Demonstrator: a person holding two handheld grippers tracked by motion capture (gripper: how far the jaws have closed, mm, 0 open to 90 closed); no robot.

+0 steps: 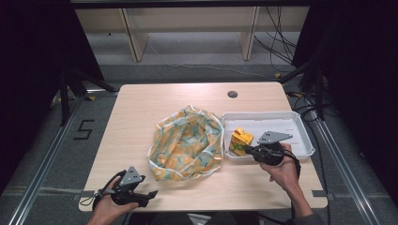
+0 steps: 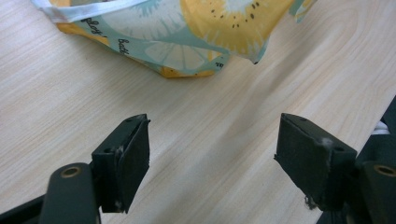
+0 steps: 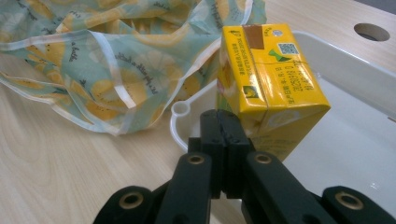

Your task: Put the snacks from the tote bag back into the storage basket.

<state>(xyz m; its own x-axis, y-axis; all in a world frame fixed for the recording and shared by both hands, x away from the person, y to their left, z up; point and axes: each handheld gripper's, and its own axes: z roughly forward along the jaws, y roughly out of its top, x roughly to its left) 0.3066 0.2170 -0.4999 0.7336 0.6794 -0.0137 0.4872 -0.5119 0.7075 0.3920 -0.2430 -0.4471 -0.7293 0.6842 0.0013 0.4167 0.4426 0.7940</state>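
My right gripper (image 3: pixel 223 140), jaws pressed together on nothing, sits just in front of the yellow juice carton (image 3: pixel 268 79) standing at the left end of the white tray (image 1: pixel 300 136), while my left gripper (image 2: pixel 212 154) rests spread apart on the tabletop (image 1: pixel 141 108) near the lemon-print bag (image 1: pixel 187 143).

The table (image 1: pixel 141 112) carries a bag (image 1: pixel 187 143) at its middle; a tray (image 1: pixel 300 129) sits just right of the bag.
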